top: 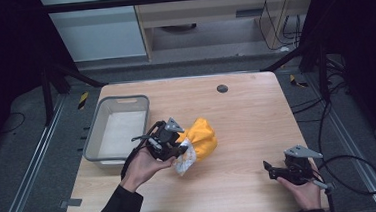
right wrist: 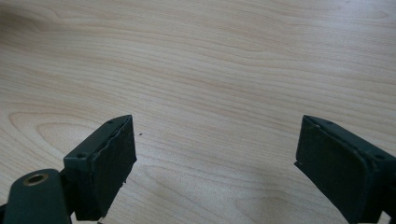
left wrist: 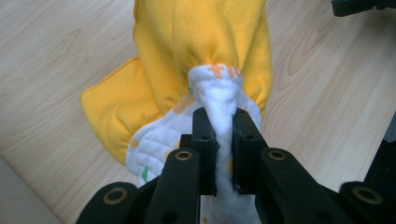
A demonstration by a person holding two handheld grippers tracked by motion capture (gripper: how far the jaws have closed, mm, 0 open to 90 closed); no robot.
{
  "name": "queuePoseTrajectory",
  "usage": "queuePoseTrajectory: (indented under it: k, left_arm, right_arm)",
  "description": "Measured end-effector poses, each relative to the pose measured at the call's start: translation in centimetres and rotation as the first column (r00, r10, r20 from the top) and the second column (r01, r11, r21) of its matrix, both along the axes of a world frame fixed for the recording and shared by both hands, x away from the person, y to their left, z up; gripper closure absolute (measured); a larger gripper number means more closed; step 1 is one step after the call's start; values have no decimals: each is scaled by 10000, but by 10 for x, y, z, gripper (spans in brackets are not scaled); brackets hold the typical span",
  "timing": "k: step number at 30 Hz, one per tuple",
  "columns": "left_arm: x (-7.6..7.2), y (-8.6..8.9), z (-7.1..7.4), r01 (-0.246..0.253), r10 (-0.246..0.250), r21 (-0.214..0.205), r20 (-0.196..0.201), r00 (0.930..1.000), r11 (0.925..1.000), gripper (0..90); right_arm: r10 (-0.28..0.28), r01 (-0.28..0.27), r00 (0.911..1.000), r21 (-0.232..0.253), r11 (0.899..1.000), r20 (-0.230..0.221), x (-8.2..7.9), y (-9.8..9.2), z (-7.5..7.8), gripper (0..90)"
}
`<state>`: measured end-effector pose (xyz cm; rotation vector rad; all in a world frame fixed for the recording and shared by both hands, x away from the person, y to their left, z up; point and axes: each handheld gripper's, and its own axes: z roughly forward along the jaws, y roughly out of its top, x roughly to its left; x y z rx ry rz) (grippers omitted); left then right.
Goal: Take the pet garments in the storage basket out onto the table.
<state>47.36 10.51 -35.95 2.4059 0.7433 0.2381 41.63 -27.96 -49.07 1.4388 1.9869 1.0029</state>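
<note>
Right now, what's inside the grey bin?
The grey bin holds what looks like a flat white sheet or liner on its floor, nothing else visible. Its near wall hides the closest strip of floor, and anything under the sheet can't be seen.

Yellow cloth (left wrist: 201, 42) top cut off by frame edge; white quilted fold (left wrist: 219, 116) partly hidden between jaws.

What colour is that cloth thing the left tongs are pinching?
Yellow soft fabric garment with white quilted lining printed orange and green; clearest in the left gripper view.
</note>
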Motion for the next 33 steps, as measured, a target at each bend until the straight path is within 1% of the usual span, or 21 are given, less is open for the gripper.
queuePoseTrajectory:
  k: [7, 10, 16, 23, 33]
  left_arm:
    - [0, -7, -11, 133, -133, -10, -124, 9998, 9999, 821]
    - [0, -12, -17, 238, -237, 79, -230, 9995, 9997, 821]
    - [0, -17, -23, 333, -330, 132, -283, 9991, 9994, 821]
    - [-1, -23, -34, 395, -389, 256, -243, 9989, 9989, 820]
    - [1, -30, -46, 532, -516, 393, -399, 9979, 9978, 817]
  right_arm:
    - [-3, 3, 10000, -3, 10000, -35, 0, 0, 0, 122]
    - [2, -2, 10000, -16, 10000, -32, 0, 0, 0, 122]
    - [10, -10, 10000, -35, 10000, -33, 0, 0, 0, 123]
    - [1, 0, 10000, 18, 10000, -87, 0, 1, 0, 123]
    - [0, 0, 10000, -43, 10000, -30, 0, 0, 0, 123]
